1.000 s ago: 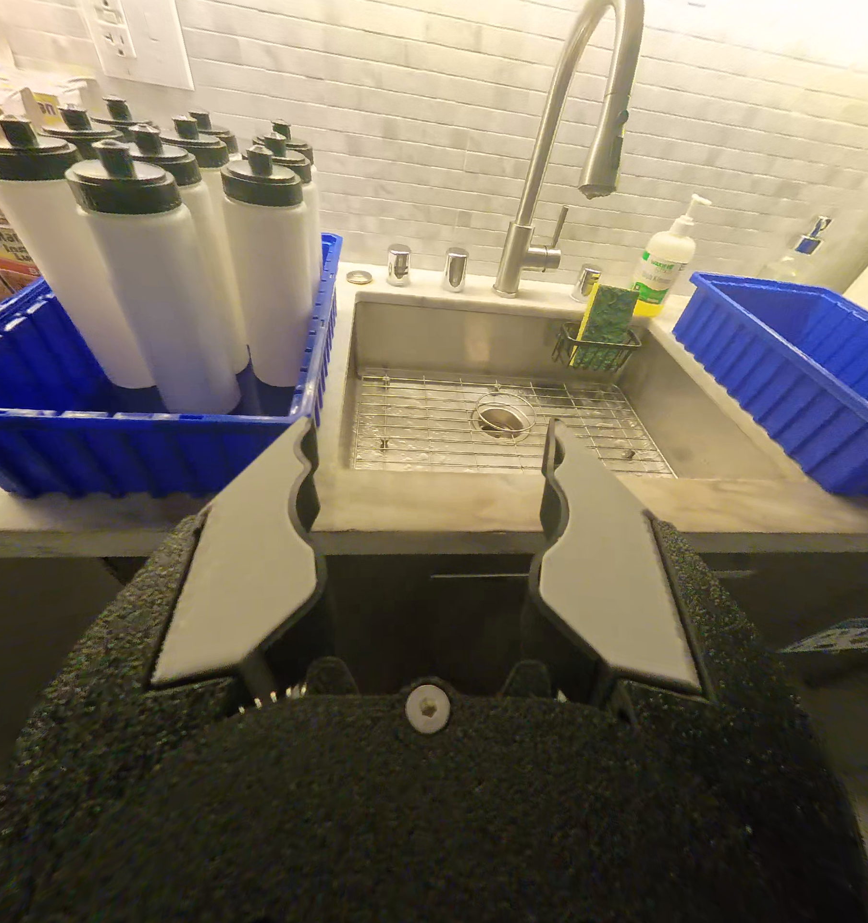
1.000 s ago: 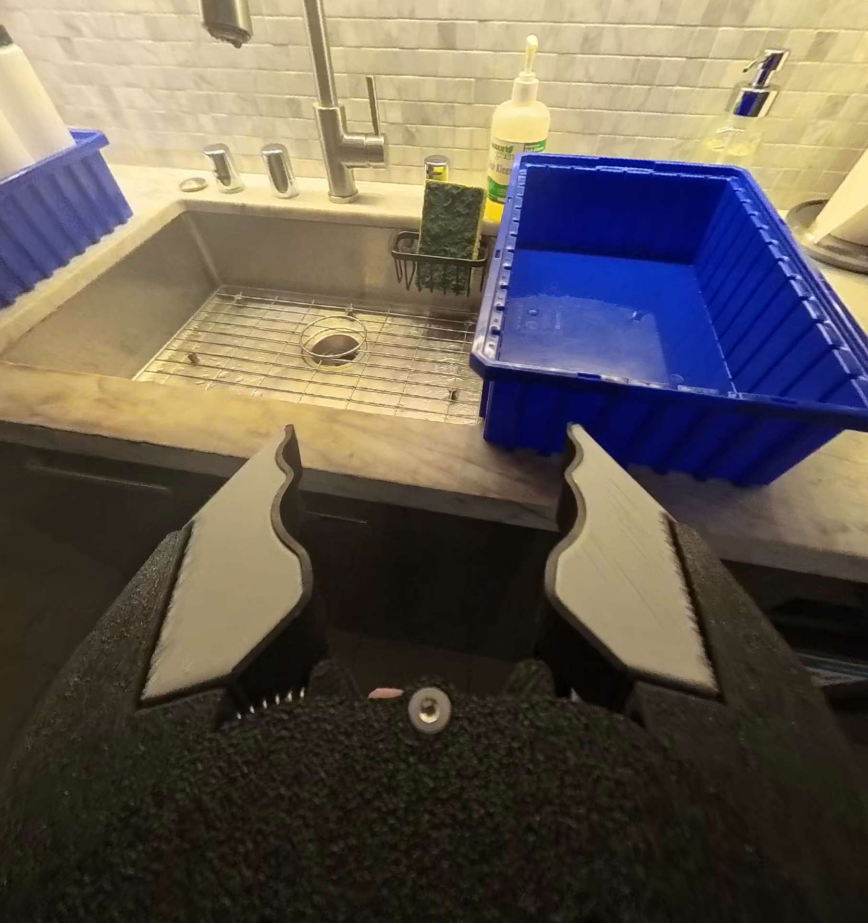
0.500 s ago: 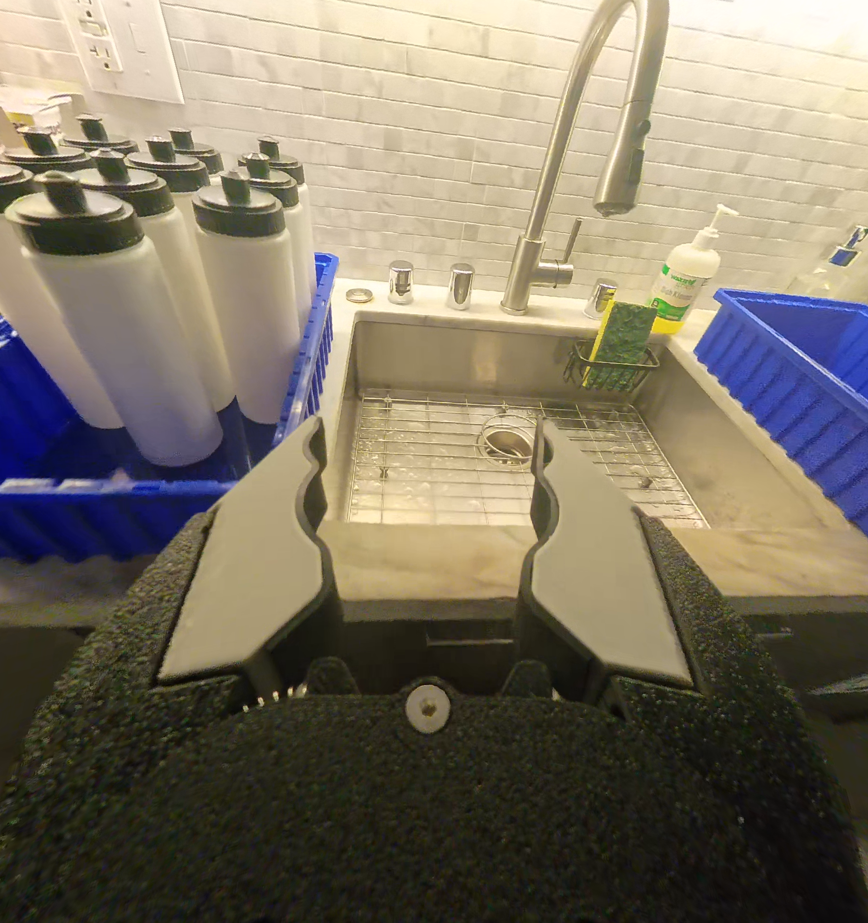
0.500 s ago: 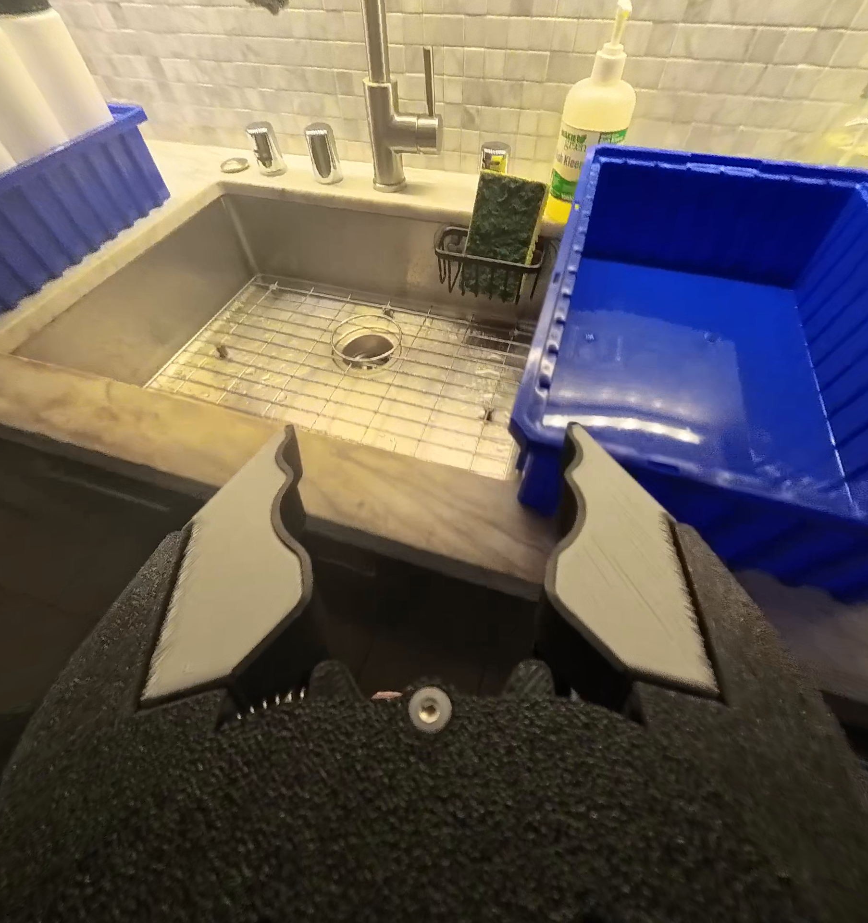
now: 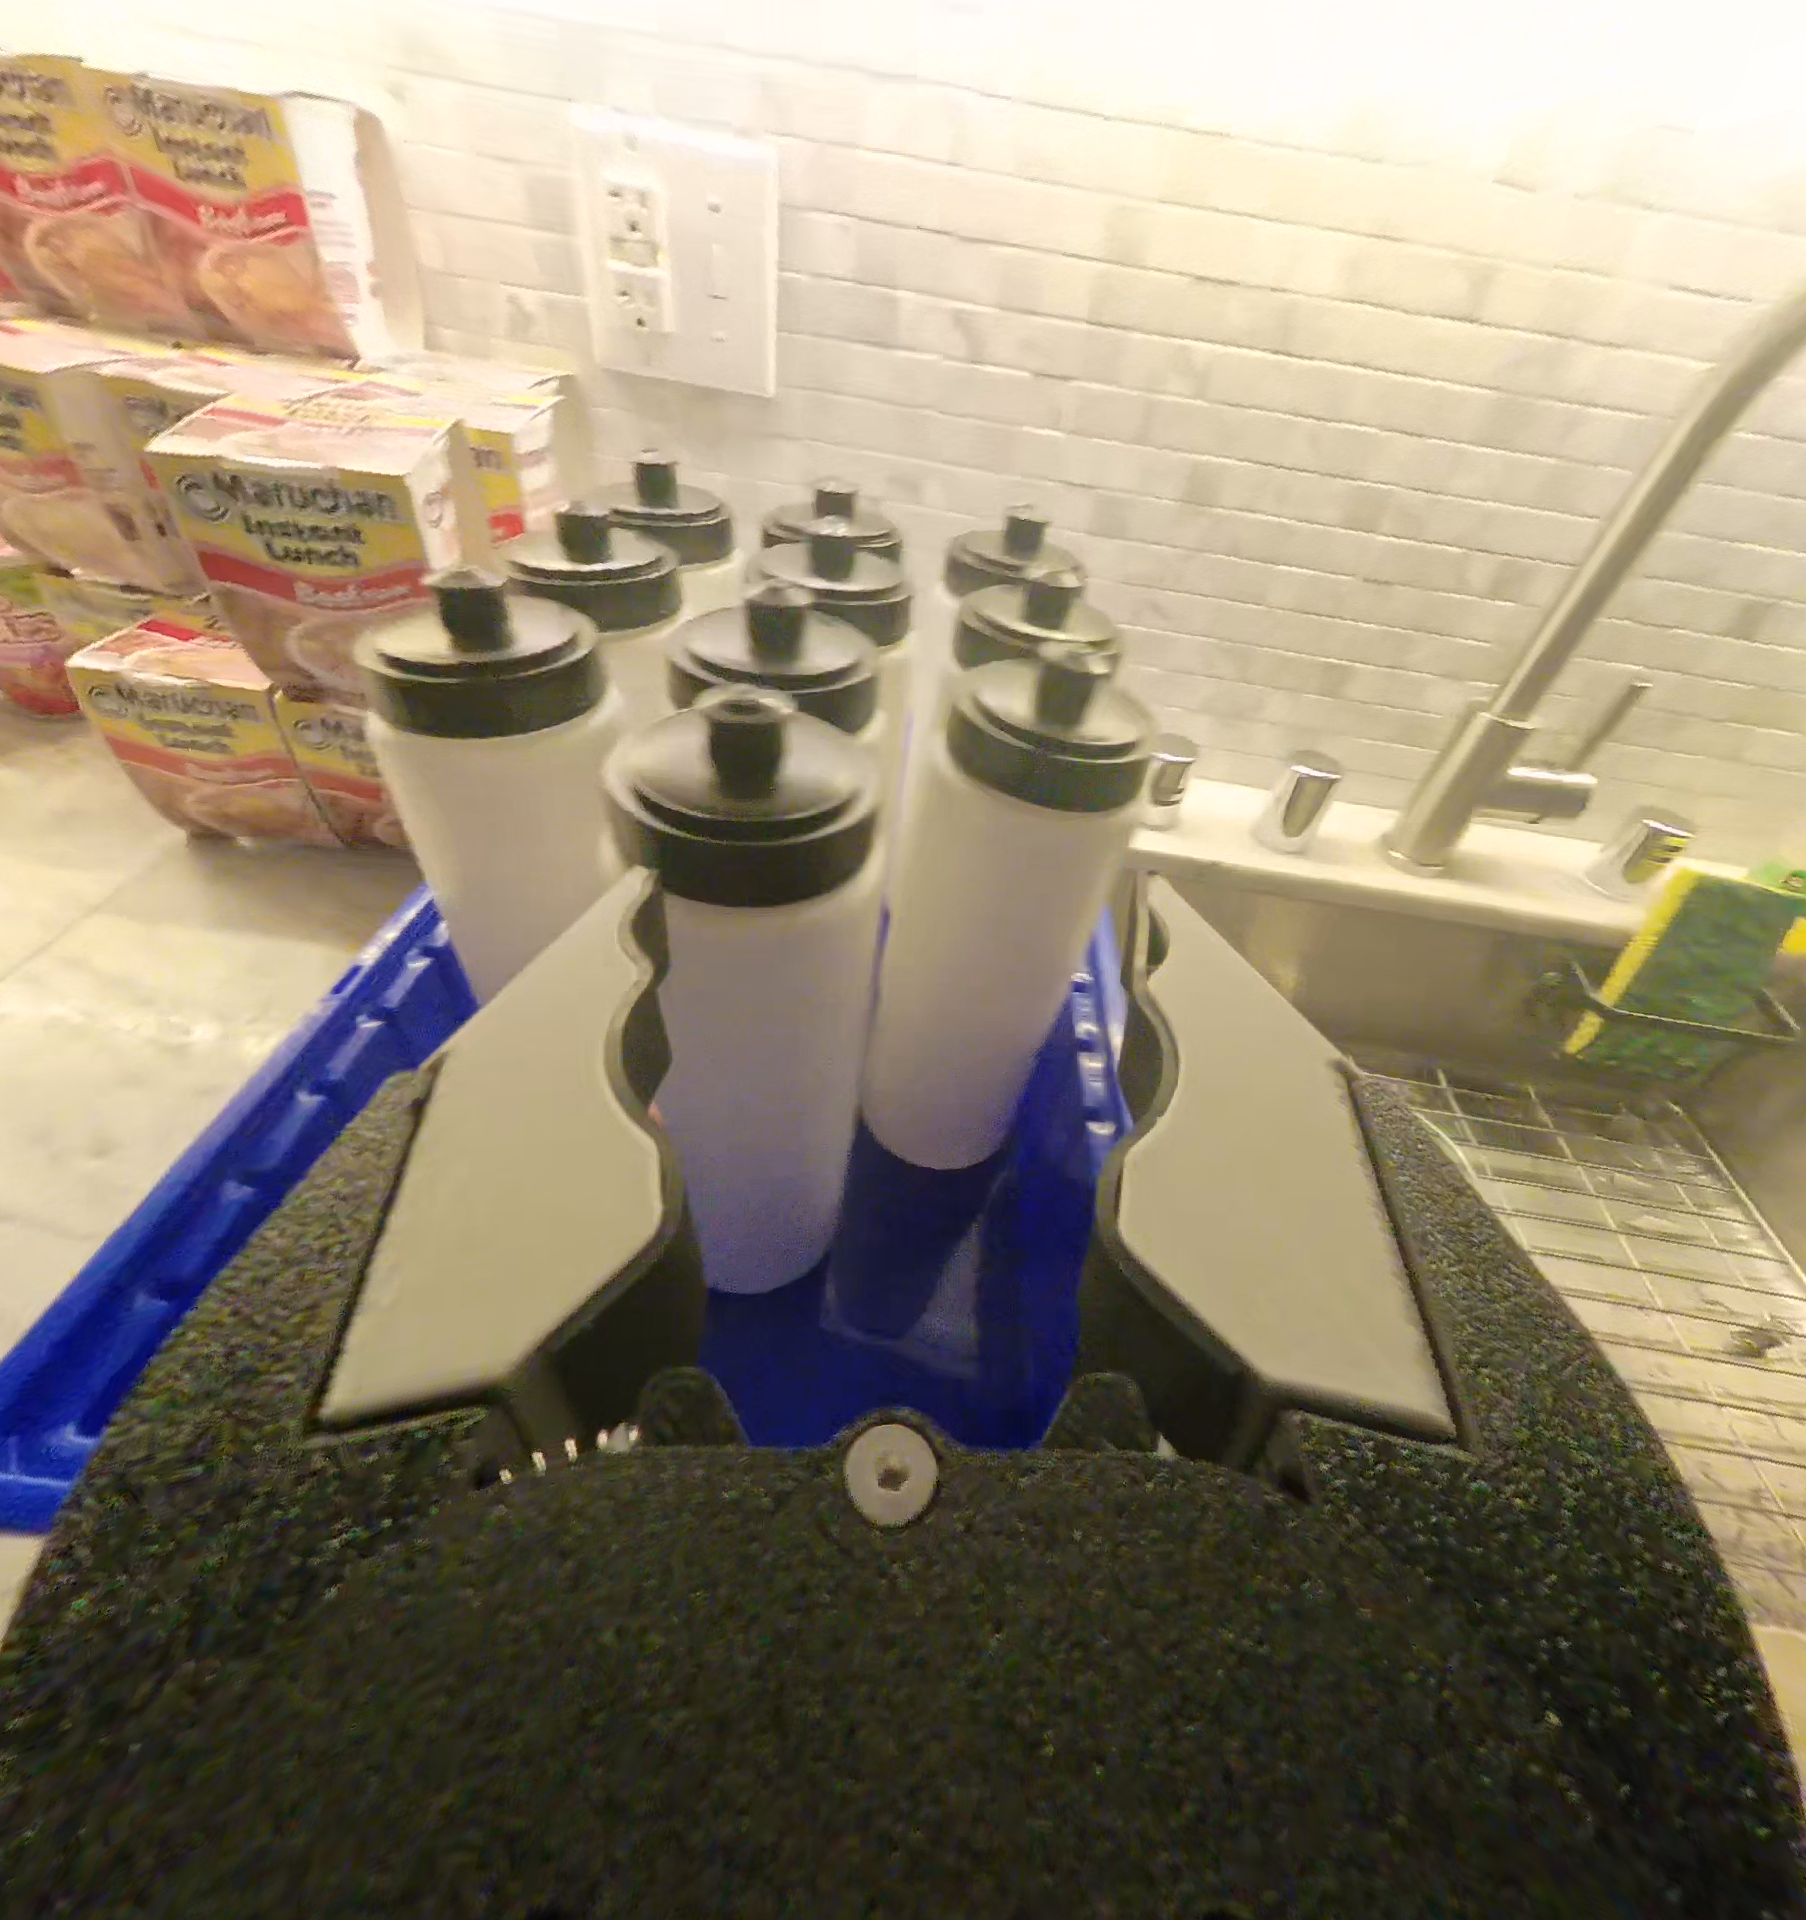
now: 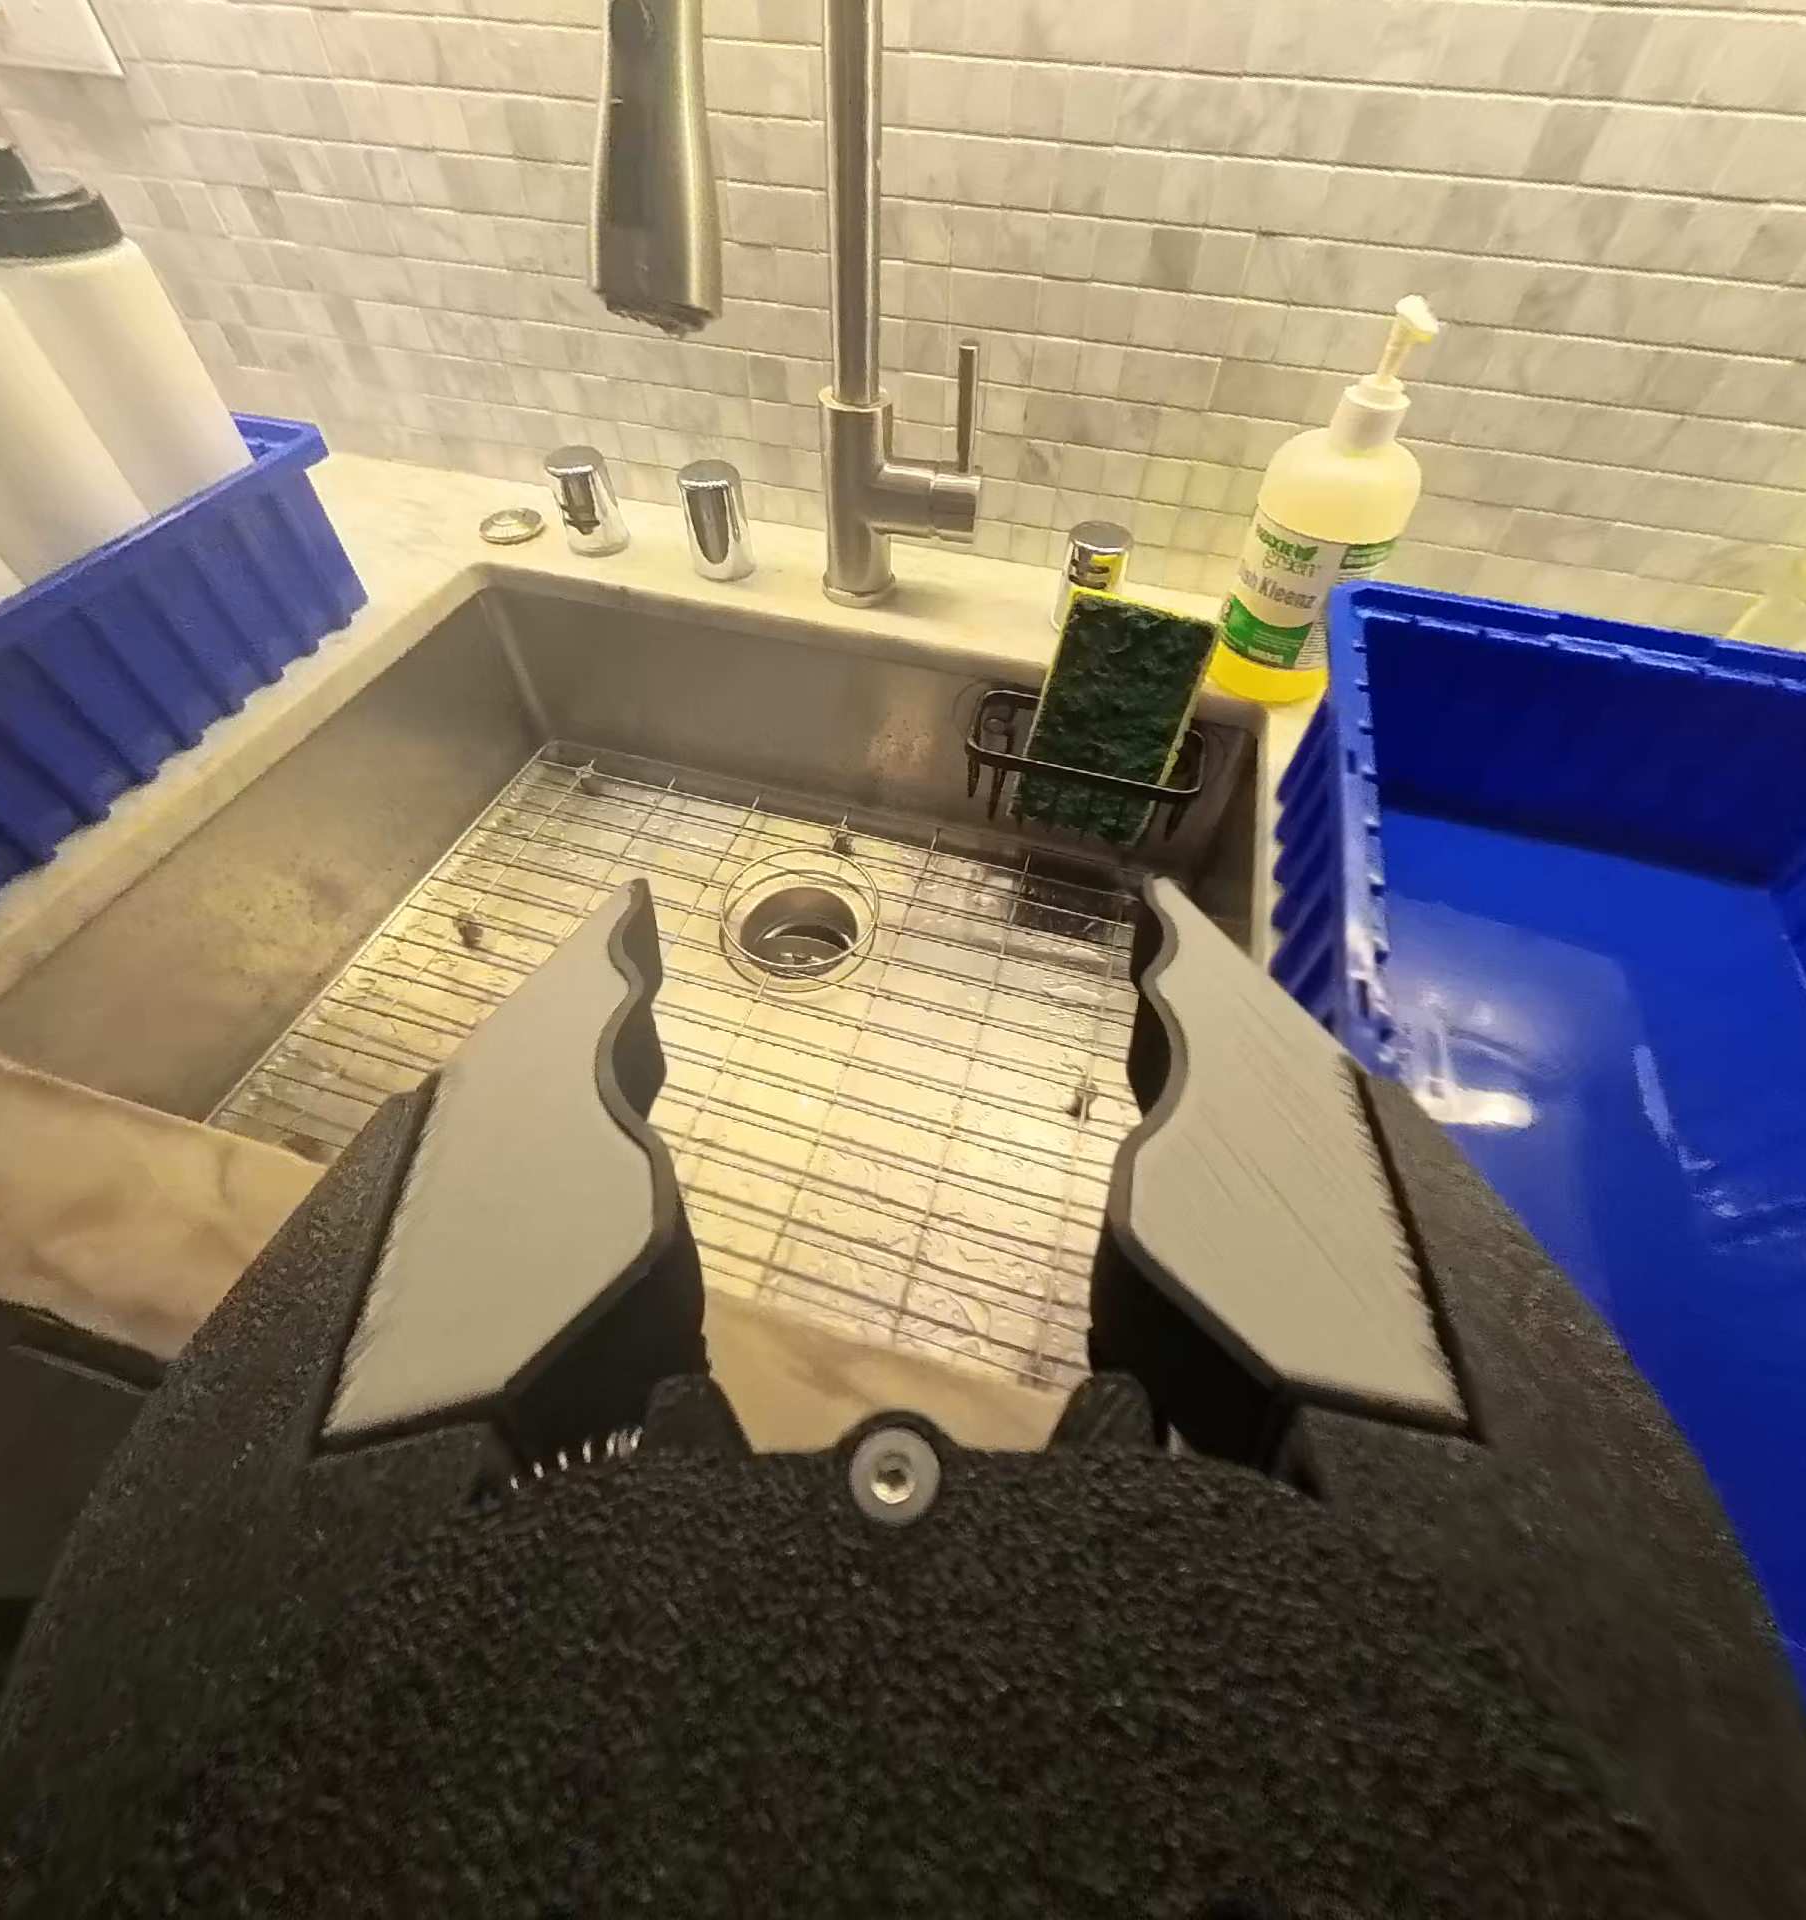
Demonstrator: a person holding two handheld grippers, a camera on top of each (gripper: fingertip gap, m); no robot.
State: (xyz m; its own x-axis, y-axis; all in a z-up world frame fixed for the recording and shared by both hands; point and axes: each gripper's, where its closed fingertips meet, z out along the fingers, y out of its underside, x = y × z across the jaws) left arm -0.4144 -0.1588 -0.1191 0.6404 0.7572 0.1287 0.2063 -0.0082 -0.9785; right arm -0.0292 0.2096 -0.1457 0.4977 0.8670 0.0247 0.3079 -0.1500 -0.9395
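We count 10 white bottles [image 5: 774, 997] with black caps standing in the blue bin [image 5: 255, 1122] at the centre of the left wrist view, in rows running toward the tiled wall. Our left gripper [image 5: 888, 935] hangs over the bin's near end with its jaws spread wide; the 2 nearest bottles sit between the fingers, the left finger [image 5: 525, 1143] close beside the front one, though the blur keeps us from telling whether it touches. Stacked noodle boxes [image 5: 286, 520] fill the upper left, some cut off by the frame edge. In the right wrist view our right gripper [image 6: 894, 925], jaws also spread and holding nothing, hovers above the wire grid of the sink [image 6: 255, 914]. We see 1 faucet [image 6: 857, 312], 1 green sponge [image 6: 1107, 727] upright in a black caddy, 1 soap pump bottle [image 6: 1314, 561], and 1 second blue bin [image 6: 1605, 935] at right, wet inside and cut off by the frame. The bottle bin shows only partly at far left. Compared with 0.5 s ago, our left gripper has swung from facing the sink to facing the bottles, and the right has advanced over the counter edge to the basin.
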